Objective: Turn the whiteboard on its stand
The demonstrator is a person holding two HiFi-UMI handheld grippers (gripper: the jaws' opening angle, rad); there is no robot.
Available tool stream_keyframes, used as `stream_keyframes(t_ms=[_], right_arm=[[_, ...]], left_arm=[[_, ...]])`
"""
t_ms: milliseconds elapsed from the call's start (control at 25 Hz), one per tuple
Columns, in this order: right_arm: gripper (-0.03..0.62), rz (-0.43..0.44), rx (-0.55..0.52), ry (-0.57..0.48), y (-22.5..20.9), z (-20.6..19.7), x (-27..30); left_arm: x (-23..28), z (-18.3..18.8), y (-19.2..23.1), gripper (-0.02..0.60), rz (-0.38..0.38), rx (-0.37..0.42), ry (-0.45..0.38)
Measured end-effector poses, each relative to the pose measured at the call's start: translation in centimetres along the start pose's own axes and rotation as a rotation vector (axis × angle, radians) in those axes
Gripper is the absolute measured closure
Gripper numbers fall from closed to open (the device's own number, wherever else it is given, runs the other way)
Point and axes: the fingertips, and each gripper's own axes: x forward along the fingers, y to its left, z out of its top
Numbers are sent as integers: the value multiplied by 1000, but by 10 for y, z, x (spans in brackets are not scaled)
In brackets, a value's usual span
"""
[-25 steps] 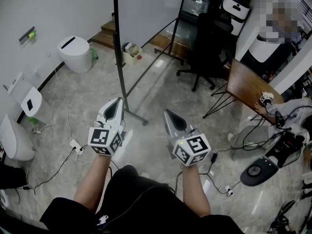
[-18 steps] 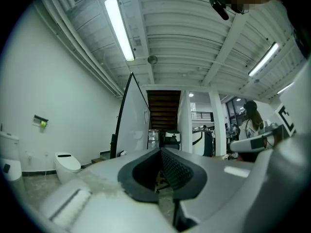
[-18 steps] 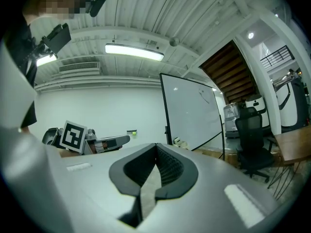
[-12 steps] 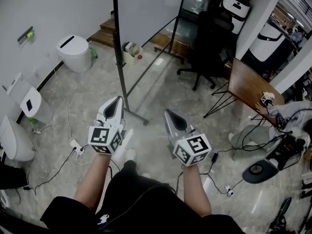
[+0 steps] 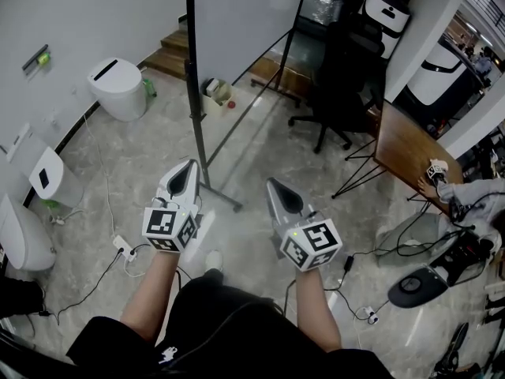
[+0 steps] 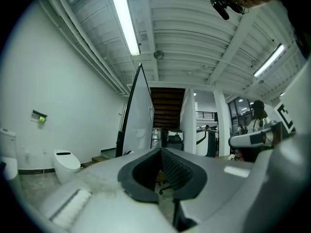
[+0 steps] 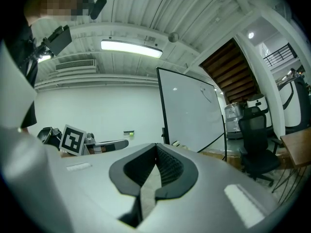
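The whiteboard (image 5: 237, 14) stands ahead of me on a black stand; its near upright post (image 5: 195, 93) runs down to a floor foot (image 5: 221, 197). In the left gripper view the whiteboard (image 6: 144, 111) shows almost edge-on, and in the right gripper view the whiteboard (image 7: 192, 113) shows its white face. My left gripper (image 5: 192, 166) is shut and empty, its tips short of the post's base. My right gripper (image 5: 272, 184) is also shut and empty, to the right of the foot. Both the left gripper (image 6: 160, 152) and the right gripper (image 7: 155, 147) point level toward the board without touching it.
A white bin (image 5: 118, 85) stands by the left wall, with white units (image 5: 47, 176) nearer. A power strip and cables (image 5: 122, 247) lie on the floor at left. A black office chair (image 5: 339, 77), a wooden table (image 5: 406, 152) and a seated person (image 5: 465, 192) are at right.
The whole view has shifted toward the whiteboard: its post and foot sit nearer the grippers. A shoe has come into view below the left gripper. Both grippers keep their pose, shut.
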Motion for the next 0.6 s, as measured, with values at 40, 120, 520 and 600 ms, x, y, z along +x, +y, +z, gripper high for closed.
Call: stream_keyframes(t_ms=[40,120,520,600], right_arm=[[586,-3,0,0,-4,2,9],[586,-7,-2,-1,-10,6,26],[586,-61,-3,-23,-36,18,100],[586,-76,-3,-21,-42,16,111]], left_arm=[[7,0,6,578,-1,0,4],[21,-1,17,578,-3,2,11],[93,4,63,578,-80,17,15],[106,1,69,578,-100,11,18]])
